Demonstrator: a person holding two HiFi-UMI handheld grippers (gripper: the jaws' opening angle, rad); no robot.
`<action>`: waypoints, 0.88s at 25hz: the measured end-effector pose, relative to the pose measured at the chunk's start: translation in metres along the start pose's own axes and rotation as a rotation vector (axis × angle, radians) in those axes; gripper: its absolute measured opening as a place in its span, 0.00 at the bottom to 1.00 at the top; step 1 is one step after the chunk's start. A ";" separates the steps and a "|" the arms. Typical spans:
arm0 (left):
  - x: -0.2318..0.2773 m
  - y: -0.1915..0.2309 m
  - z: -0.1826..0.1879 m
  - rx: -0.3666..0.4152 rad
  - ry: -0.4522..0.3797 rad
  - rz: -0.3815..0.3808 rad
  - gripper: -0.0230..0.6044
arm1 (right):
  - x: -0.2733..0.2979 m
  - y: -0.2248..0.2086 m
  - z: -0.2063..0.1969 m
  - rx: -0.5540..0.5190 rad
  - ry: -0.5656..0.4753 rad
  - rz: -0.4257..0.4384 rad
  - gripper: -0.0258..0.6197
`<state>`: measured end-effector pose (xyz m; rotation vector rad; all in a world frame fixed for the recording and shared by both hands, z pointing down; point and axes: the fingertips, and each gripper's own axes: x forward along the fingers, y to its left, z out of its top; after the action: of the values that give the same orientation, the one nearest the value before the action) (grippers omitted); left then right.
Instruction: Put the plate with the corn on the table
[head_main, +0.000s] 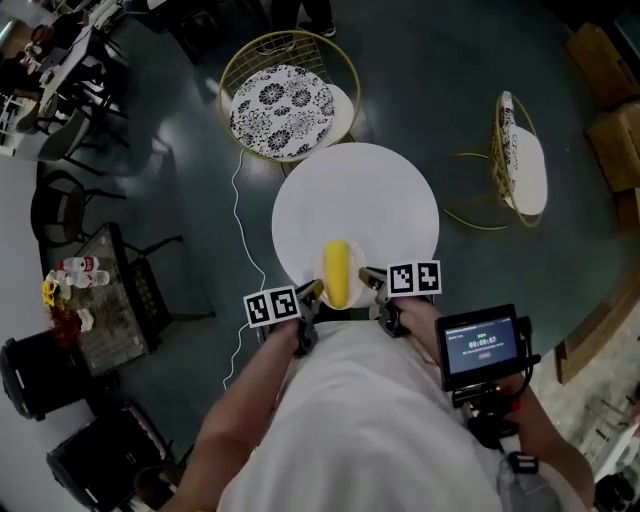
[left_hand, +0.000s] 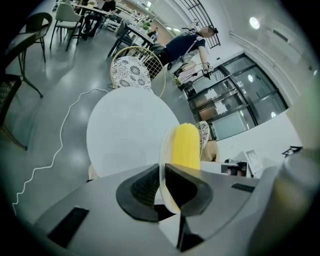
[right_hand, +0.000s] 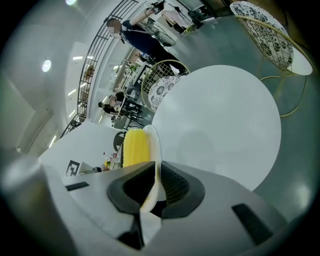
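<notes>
corn (head_main: 337, 273) lying on plate (left_hand: 161, 167), plate pinched from both sides: left gripper (head_main: 310, 295) clamped on left rim, right gripper (head_main: 376, 282) on right rim (thin edge sits between each pair of jaws). round white table (head_main: 370, 195) just past fingertips, patterned chair (head_main: 288, 95) beyond.

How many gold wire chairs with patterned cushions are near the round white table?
2. The far chair stands at the far edge of the table; the right chair sits off to the right, apart from it. Others may be hidden beyond the frame.
</notes>
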<state>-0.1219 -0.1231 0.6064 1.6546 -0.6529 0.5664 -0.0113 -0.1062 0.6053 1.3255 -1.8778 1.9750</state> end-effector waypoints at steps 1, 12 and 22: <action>-0.001 0.006 0.006 0.005 0.009 -0.002 0.09 | 0.008 0.001 0.002 0.005 -0.006 -0.006 0.11; 0.018 0.027 0.040 0.081 0.065 -0.042 0.09 | 0.039 -0.006 0.020 0.039 -0.046 -0.035 0.11; 0.016 0.018 0.050 0.134 0.135 -0.052 0.09 | 0.032 -0.001 0.023 0.092 -0.062 -0.053 0.11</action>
<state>-0.1215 -0.1762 0.6215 1.7361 -0.4809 0.6906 -0.0189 -0.1400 0.6227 1.4614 -1.7774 2.0397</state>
